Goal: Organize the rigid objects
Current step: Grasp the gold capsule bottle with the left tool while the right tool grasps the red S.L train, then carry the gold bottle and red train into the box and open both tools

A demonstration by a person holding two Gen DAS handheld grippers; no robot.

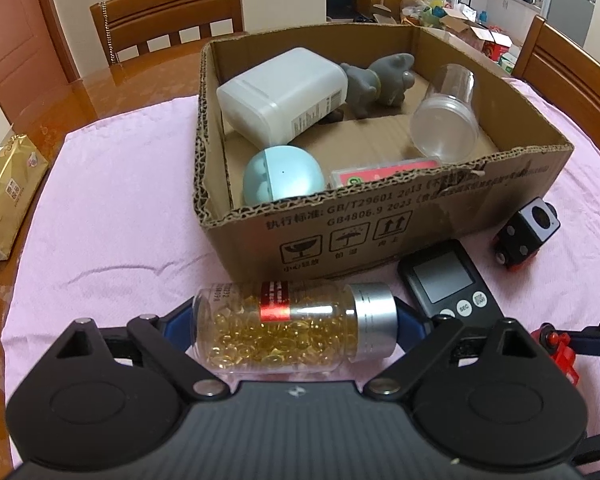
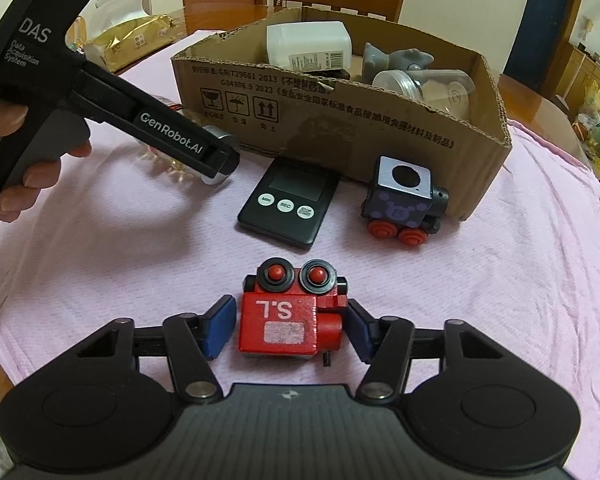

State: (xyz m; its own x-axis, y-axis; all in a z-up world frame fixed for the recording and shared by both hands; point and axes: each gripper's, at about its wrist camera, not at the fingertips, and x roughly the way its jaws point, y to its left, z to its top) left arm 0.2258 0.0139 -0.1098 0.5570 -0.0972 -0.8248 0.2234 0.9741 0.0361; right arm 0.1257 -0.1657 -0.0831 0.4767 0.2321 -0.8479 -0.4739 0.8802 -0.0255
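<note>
left tool: my left tool [image 1: 296,330] clamps the capsule bottle [image 1: 292,328] end to end, one pad on the base, one on the silver cap; held sideways so the long body clears the box wall on the way in
bottle place: lifted just in front of the cardboard box [image 1: 400,232], near its front wall, above the pink cloth [image 1: 112,216]
right tool: my right tool [image 2: 290,326] is spread wide around the red toy train [image 2: 290,326]; right pad looks to touch or nearly touch it, left pad stands off with a gap; not gripping yet, I judge
train place: lying on its side on the cloth, well in front of the box, wheels pointing toward the box
still out: black timer [image 2: 288,204] against the box's front wall; purple toy train [image 2: 404,200] beside it, at the box's front right corner
already in box: white container [image 1: 284,92], grey toy [image 1: 380,76], clear jar [image 1: 446,120], teal round case [image 1: 280,178], red-green card box [image 1: 380,172]; all loose on the floor of the box
free spot: bare cardboard at the box's middle; likely drop for the bottle
tabletop: wooden tabletop [image 1: 60,104] shows left of the box, beyond the cloth
</note>
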